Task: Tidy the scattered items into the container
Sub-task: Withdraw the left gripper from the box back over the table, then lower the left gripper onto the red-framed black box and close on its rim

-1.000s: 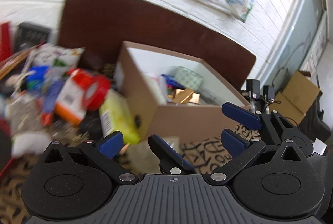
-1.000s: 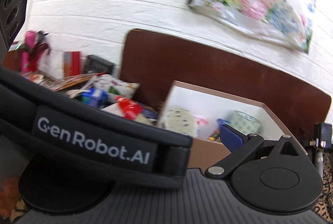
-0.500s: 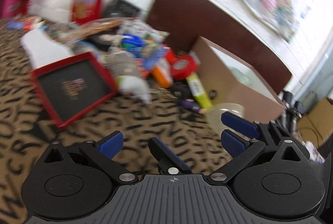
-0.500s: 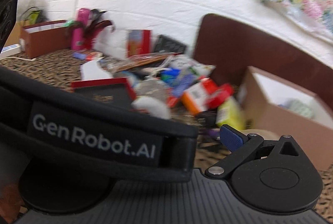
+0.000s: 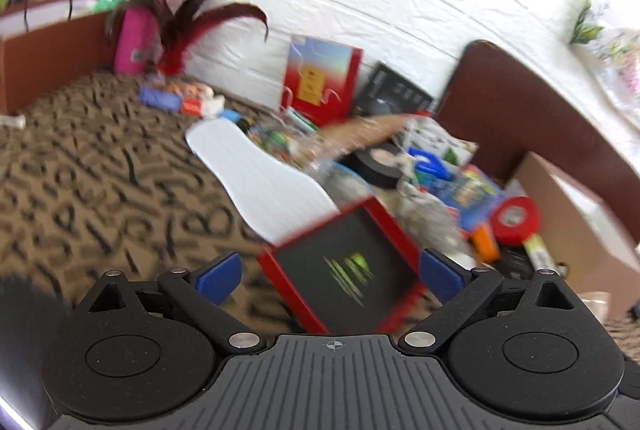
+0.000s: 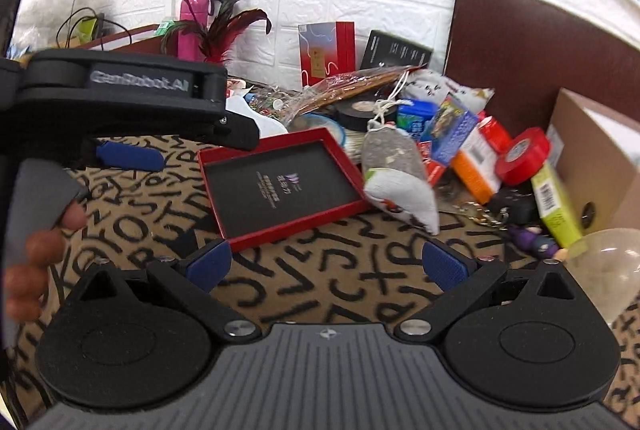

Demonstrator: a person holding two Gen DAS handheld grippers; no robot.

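The red-framed tray is a good landmark: it lies flat on the letter-patterned cloth, and most of the scattered items are piled just behind it and to its right. The left gripper has its jaws wide apart and empty, and the near part of the tray shows between its fingertips, so I judge that the tray is the next thing to be picked. The right gripper has also its jaws apart and holds nothing; it hangs over bare cloth in front of the tray. The grey pouch touches the right edge of the tray, and further to the right are the red tape roll and the yellow-green box. The cardboard box, which is the container, stands at the far right, well apart from the tray, beside the brown board. Several risks are possible. The tray is flat and thin, so the fingers may slide over its rim and only push it into the pile. If it is lifted by one edge, it may tilt and drag the pouch with it. The left view is blurred, so how close the fingers are to the tray is uncertain.
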